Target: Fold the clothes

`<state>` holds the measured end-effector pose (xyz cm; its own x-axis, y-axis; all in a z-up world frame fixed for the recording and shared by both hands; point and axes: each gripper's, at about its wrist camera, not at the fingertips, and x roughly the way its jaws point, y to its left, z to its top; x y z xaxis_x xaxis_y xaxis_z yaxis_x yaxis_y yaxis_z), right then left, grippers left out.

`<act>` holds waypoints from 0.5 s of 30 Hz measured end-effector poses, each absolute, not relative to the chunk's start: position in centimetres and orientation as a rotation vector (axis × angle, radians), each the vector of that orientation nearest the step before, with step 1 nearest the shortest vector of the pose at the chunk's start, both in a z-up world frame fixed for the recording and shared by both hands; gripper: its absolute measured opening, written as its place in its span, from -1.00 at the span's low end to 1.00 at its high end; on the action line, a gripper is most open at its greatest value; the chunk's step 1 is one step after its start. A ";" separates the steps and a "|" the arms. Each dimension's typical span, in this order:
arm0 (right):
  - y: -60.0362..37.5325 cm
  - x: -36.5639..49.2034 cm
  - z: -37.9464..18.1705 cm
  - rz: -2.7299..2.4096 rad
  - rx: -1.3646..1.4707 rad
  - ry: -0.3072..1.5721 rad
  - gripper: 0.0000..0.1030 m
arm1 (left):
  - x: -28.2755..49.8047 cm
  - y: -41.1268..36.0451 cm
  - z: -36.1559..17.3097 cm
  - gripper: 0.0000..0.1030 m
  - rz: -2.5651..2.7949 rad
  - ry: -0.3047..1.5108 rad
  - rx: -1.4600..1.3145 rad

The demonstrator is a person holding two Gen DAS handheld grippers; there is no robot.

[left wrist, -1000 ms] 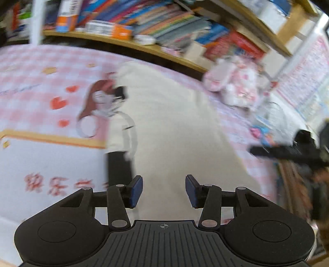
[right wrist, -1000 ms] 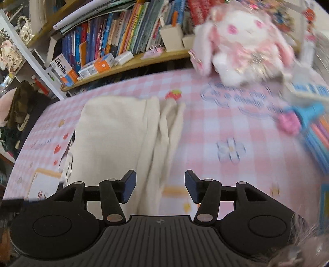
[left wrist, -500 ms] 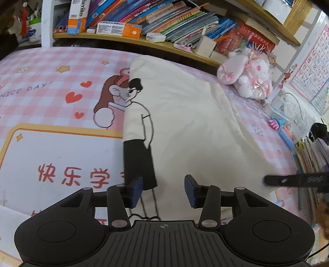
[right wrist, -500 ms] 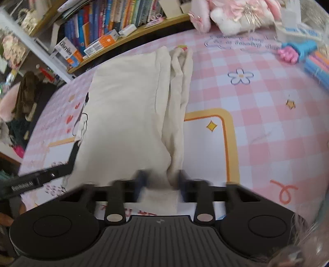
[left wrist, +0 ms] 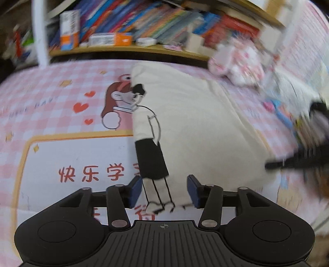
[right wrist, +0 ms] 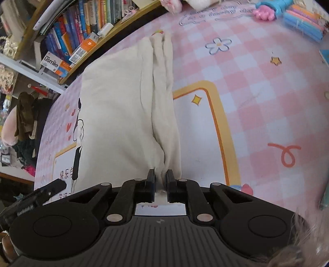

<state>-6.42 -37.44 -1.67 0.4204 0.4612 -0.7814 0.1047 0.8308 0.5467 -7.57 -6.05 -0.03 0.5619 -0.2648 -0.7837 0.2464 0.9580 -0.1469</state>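
Because the cream shirt (left wrist: 191, 127) lies lengthwise on the counter (left wrist: 61, 156), running from the near edge toward the far bookshelf (left wrist: 131, 49), each gripper meets it at the near hem. On the left, the shirt's long edge is a straight fold that cuts a printed cartoon figure (left wrist: 151, 147) in half, which suggests that side is already turned under or over. The left gripper (left wrist: 164, 190) hovers at this near left corner with its jaws released and spread wide, the figure's legs showing between them; they straddle the cloth without pinching it, and I judge they are lined up to take that corner. In the middle, the body of the shirt lies flat and smooth. Further right, the cloth gathers into long ridges (right wrist: 162, 88) that run from far to near and converge at the right gripper (right wrist: 160, 180), whose jaws are clenched on a bunched bit of the near hem. The ridges point straight at the grip, so the pull likely comes from there. Right of the shirt, the pink checked counter is bare cloth, with toys and pens (right wrist: 302, 18) well apart at the far right. With one near corner pinched and the other framed, the hold would suit carrying the near end toward the far end, though the pictures do not settle that.
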 end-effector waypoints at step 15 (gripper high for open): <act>-36.3 -6.9 -0.6 0.238 0.481 1.128 -0.83 | -8.7 -8.0 -1.1 0.01 -0.336 0.930 0.182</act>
<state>-6.89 -36.26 -0.60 0.4179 0.4185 -0.8064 0.0569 0.8738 0.4830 -8.70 -8.04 -1.08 0.5510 -0.2041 -0.8092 0.3595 0.9331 0.0094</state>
